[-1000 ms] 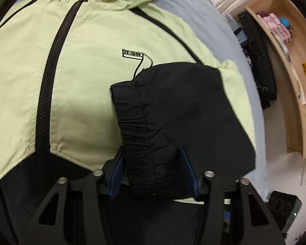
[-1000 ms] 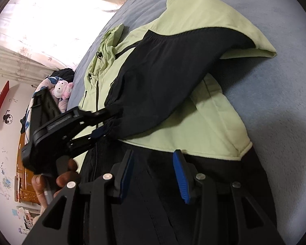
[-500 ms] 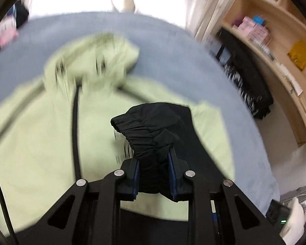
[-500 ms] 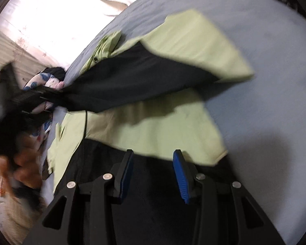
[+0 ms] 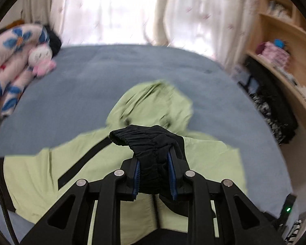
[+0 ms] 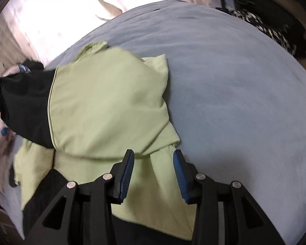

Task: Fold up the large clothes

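Large pale-green and black hooded jacket [image 5: 57,163], thin woven shell fabric, lies spread on the grey-blue bedspread [image 5: 87,75], hood toward the window-side edge of the bed, body filling the near half. L gripper [image 5: 155,175] is clamped on the black elasticated sleeve cuff [image 5: 144,143]; both blue pads press into the gathered fabric, cuff bunched up and poking out above the jaws, lifted clear of the jacket body. R gripper [image 6: 154,173] hangs over the green panel near the bed's right side, jaws apart w/ nothing between them, pads not touching cloth as far as I can tell. Handling, my read: light, limp, prob. slick shell, so it drapes and slides rather than holds a crease; sleeve will trail and drag the shoulder w/ it. Cuff is the sound hold, since the elastic gives bulk for the pads. For the body, hem or side seam looks best; a flat mid-panel pinch likely slips. L wrist view alone shows the grip itself, the hood, the floral pillow [image 5: 8,65] and pink-white plush toy [image 5: 40,59] at the far left corner, wooden shelving [image 5: 285,65] off the right edge. R wrist view alone shows the sleeve as one long raised span, black then green, crossing above the body.
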### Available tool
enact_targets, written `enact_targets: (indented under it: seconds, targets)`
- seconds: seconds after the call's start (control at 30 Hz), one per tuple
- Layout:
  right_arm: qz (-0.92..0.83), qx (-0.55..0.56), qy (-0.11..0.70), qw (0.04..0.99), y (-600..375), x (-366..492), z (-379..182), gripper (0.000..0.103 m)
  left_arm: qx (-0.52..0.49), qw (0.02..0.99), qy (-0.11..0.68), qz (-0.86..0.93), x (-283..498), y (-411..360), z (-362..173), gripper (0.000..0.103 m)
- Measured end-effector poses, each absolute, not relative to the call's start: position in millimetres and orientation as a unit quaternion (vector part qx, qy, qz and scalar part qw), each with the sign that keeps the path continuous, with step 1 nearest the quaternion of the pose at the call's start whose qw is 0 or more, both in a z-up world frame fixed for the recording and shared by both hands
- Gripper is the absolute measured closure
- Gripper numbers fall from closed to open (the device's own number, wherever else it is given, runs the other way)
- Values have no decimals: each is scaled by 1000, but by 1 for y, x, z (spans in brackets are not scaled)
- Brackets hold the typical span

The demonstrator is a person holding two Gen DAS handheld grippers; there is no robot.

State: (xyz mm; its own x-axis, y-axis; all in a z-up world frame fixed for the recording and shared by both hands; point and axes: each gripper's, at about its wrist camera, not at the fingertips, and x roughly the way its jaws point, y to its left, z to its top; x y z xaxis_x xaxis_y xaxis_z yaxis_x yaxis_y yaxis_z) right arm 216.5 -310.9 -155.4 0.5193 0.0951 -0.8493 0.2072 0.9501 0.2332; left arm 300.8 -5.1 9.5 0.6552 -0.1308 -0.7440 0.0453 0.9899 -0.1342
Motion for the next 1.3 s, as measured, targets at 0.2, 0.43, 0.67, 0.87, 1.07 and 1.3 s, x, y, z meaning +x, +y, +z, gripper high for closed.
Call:
enact_targets:
  seconds: [0.2, 0.43, 0.67, 0.87, 1.07, 1.3]
  targets:
    - [-58, 99, 517, 849, -300, 224, -168, 63, -46, 869, 493, 11, 319, 35, -90, 81]
    - [-27, 151, 520, 840, -302, 202, -143, 62, -79, 837, 541, -10, 315, 58, -145, 67]
    - [-12, 202, 461, 864, -321, 243, -107, 29, -138, 856, 498, -26, 330, 90, -129, 40]
    - [2, 244, 485, 840, -357, 331, -137, 29, -123, 837, 531, -43, 366, 84, -153, 40]
    - [-7, 267, 528, 806, -375, 383, -179, 34, -96, 840, 532, -37, 388, 74, -161, 64]
    - [13, 161, 490, 857, -338, 391, -152, 98, -67, 892, 448, -10, 372, 75, -132, 77]
